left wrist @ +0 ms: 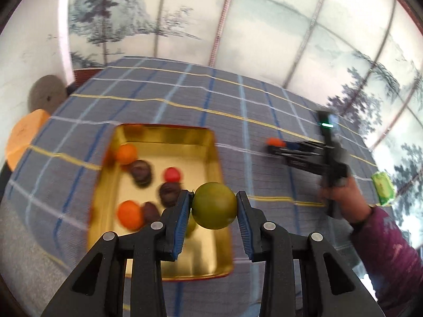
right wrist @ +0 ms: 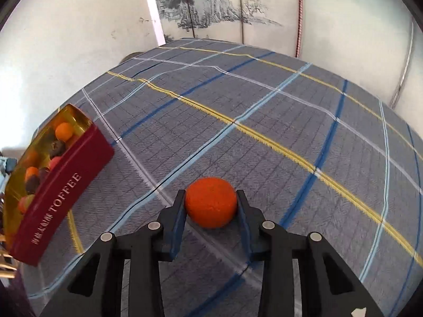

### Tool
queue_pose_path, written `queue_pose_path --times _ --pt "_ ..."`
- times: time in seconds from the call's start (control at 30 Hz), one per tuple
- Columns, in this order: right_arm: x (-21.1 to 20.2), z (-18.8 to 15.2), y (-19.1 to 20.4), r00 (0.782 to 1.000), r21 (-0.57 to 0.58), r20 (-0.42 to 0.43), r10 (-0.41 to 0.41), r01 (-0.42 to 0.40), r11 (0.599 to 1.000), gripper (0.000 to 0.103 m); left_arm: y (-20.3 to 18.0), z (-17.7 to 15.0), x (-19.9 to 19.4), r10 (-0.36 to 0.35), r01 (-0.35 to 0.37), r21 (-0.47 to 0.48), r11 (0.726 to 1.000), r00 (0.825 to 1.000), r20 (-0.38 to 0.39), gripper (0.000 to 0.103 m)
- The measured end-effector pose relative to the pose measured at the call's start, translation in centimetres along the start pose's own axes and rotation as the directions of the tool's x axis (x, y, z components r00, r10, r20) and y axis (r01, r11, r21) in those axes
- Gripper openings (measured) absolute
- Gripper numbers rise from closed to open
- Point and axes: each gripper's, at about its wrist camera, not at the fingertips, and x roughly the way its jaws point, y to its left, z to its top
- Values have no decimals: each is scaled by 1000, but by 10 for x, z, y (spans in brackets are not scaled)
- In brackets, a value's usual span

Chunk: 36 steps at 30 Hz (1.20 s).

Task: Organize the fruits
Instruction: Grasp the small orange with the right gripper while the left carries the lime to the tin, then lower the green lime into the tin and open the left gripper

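The left tongs (left wrist: 214,206) are clamped on a green fruit (left wrist: 214,205), the blue pads (left wrist: 185,211) pressing its two sides at the widest part; the fruit hangs above the near right part of the tin (left wrist: 208,142), a shallow gold-lined box with red outer walls that serves as the landmark here; inside the tin lie two orange fruits (left wrist: 126,153), a small red fruit (left wrist: 172,174) and several dark brown ones (left wrist: 142,171), loosely spread with bare gold floor toward the near end.

The right tongs (right wrist: 211,206) sit well to the right of the tin, down on the checked cloth of the surface (right wrist: 264,111), closed around an orange fruit (right wrist: 211,202) that rests on the cloth; the jaws meet its flanks and appear to grip it.

The green fruit looks smooth, firm and fairly light; its skin seems slippery, so a hold across the middle, as now, is the safe one, since a hold nearer the top or bottom could squirt it out. The orange fruit has a rough, pebbled, matt skin that should give the pads good purchase; it looks a little soft, so a gentle squeeze would do. Round fruits may roll once let go, so a low release over the tin's bare floor seems wise.
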Motion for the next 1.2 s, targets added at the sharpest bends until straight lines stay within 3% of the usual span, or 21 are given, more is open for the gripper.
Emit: queue_pose_path --times 0.07,0.2,0.43,0.7,1.2 --pt "-26 -17 1 998 58 54 20 -23 998 33 13 -7 -2 26 -26 -17 1000 1000 -4 36" --pt "-64 -60 4 995 131 96 -29 16 991 33 27 -20 -1 49 -50 -31 998 999 -11 36" --pt "-87 -104 -3 991 208 71 -113 96 973 33 27 -38 3 53 -53 -12 999 999 6 36" --pt "-86 -108 -7 989 226 59 -138 121 967 33 41 -30 9 120 -121 14 993 991 63 36" --pt "-80 -108 -11 991 245 35 -127 114 963 33 60 -8 53 196 -198 58 978 980 46 37"
